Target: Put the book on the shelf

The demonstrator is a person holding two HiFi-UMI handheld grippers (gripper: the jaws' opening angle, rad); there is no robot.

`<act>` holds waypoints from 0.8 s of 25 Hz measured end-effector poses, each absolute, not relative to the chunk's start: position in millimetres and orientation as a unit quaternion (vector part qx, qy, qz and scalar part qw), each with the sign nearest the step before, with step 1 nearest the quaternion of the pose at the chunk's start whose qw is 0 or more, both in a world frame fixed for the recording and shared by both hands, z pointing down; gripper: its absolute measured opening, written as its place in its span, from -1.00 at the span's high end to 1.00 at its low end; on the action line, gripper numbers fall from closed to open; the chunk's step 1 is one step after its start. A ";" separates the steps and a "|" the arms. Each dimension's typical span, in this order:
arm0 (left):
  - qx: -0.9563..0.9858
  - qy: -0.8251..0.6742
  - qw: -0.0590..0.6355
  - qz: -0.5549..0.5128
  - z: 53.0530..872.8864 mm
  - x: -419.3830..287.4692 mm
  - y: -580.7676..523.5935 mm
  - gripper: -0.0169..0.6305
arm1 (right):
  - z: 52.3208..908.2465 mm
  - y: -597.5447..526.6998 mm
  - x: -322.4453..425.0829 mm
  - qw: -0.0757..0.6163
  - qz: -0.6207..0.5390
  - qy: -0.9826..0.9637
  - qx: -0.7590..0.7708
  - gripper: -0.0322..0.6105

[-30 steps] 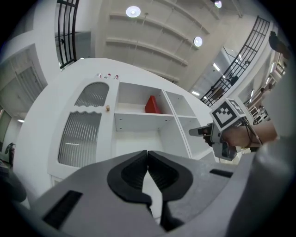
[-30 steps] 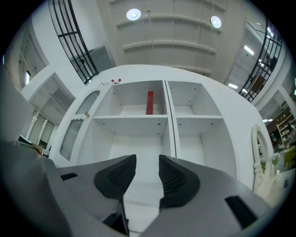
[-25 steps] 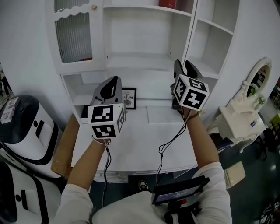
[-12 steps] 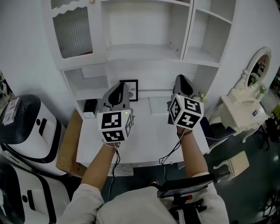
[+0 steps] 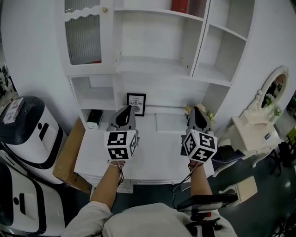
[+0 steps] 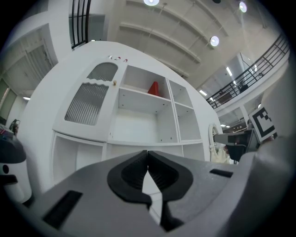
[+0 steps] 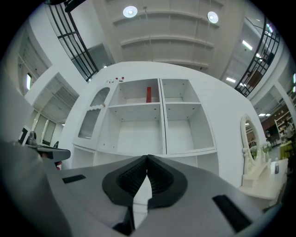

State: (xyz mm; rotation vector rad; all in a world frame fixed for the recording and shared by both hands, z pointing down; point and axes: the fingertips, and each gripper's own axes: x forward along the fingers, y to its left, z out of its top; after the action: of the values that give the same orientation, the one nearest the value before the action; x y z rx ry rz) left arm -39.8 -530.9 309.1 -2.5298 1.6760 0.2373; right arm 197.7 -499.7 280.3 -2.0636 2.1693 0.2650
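Note:
A red book [image 5: 179,5] stands upright on the top shelf of the white cabinet [image 5: 152,69]; it also shows as a red book [image 6: 153,88] in the left gripper view and a red book [image 7: 148,94] in the right gripper view. My left gripper [image 5: 126,113] hovers low over the white desk [image 5: 157,155], shut and empty, its jaws meeting at the left gripper tip [image 6: 148,159]. My right gripper [image 5: 198,115] hovers beside it; its jaws have just been closing with nothing between them and now stand shut at the right gripper tip [image 7: 147,159]. Both are far below the book.
A small framed print [image 5: 136,103] leans at the back of the desk. A dark object [image 5: 94,118] sits in the low left cubby. A ribbed-glass door [image 5: 83,37] is at upper left. A white vanity with mirror [image 5: 259,127] stands right; a white machine [image 5: 27,134] and cardboard box [image 5: 69,157] stand left.
Both grippers have come down from in front of the shelves to low over the desk. The right gripper's jaws have closed.

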 end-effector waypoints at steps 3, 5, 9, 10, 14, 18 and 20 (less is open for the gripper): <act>-0.821 0.564 0.052 0.075 311.3 -34.4 -529.6 0.92 | 287.7 -500.0 207.5 0.055 0.084 0.728 -0.678 0.83; -0.817 0.569 0.055 0.074 312.1 -28.3 -528.7 0.92 | 290.6 -501.3 214.8 0.052 0.081 0.732 -0.674 0.83; -0.813 0.576 0.053 0.073 313.4 -21.6 -529.8 0.92 | 293.7 -503.4 221.4 0.048 0.080 0.736 -0.670 0.83; -0.812 0.577 0.051 0.072 313.8 -20.9 -529.6 0.92 | 294.7 -503.5 221.9 0.047 0.080 0.737 -0.669 0.83; -0.810 0.580 0.053 0.064 314.2 -17.5 -532.7 0.92 | 298.8 -509.3 224.6 0.049 0.073 0.739 -0.668 0.83; -0.813 0.577 0.052 0.059 318.7 -11.5 -535.8 0.92 | 306.4 -513.5 229.1 0.049 0.062 0.740 -0.668 0.83; -0.814 0.577 0.048 0.058 323.0 -8.5 -537.8 0.92 | 309.7 -514.5 231.6 0.046 0.060 0.739 -0.669 0.83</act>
State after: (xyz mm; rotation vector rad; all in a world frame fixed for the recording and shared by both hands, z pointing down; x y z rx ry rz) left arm -8.5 -537.8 323.0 -2.4810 1.7581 0.1753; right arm 231.6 -514.5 309.7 -2.0424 2.2573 0.1824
